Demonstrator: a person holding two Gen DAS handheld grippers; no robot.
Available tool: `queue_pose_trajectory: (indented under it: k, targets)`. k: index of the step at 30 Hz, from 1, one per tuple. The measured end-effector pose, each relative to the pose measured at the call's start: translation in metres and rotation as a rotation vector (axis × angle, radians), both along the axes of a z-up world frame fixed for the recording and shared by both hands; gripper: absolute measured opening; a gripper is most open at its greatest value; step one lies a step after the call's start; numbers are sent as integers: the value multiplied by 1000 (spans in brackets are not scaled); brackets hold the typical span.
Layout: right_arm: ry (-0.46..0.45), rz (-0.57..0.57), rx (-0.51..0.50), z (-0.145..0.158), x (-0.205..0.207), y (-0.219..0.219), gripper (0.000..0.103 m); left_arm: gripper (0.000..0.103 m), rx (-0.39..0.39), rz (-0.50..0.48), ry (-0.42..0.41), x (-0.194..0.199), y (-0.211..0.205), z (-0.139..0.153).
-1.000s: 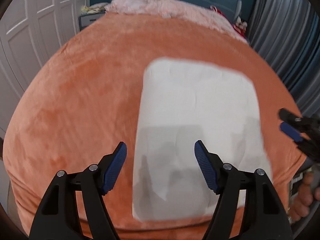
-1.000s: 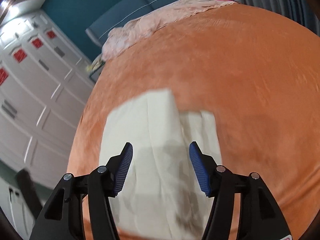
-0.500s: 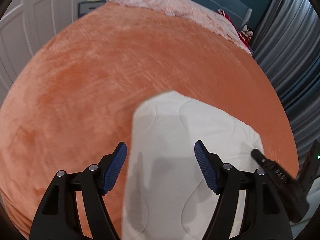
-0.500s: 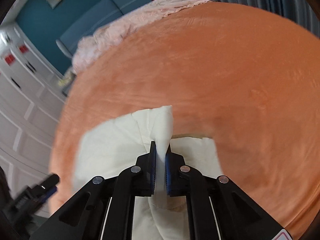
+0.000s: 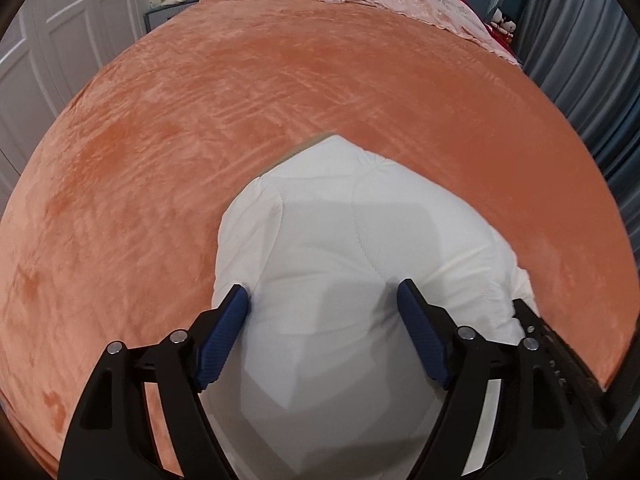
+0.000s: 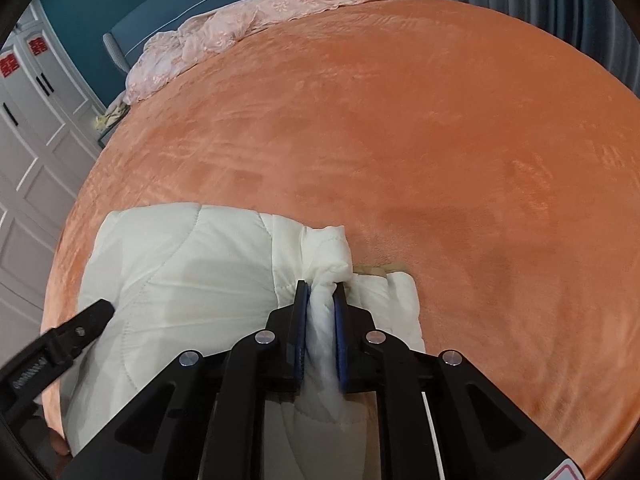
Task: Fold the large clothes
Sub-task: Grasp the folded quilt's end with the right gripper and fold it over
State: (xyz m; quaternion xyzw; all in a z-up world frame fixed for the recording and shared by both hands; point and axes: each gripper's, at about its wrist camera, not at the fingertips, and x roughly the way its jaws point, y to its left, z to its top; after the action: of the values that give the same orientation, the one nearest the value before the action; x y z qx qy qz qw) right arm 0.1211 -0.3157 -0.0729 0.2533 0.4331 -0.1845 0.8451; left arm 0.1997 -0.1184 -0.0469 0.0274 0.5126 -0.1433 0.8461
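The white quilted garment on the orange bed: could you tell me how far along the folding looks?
Done: the white quilted garment already lies as a compact, layered bundle on the orange blanket. In hand: the right gripper pinches a bunched edge of it, though its jaws are easing open; the left gripper straddles the bundle, jaws widening, pads not pressing. Left: probably laying that pinched edge down and smoothing it.

A white quilted garment (image 5: 340, 280), padded and stitched in curved seams, lies folded into a thick bundle at the near edge of my bed, one corner bunched upward.
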Motion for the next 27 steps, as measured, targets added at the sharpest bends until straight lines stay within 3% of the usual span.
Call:
queue_pose_trajectory:
  k: [9, 27]
  targets:
    - [-26, 16, -18, -10, 4, 3, 15, 87, 42, 5, -31, 4, -6, -24]
    - [-61, 20, -39, -17, 5, 9, 20, 92, 66, 41, -75, 8, -8, -42]
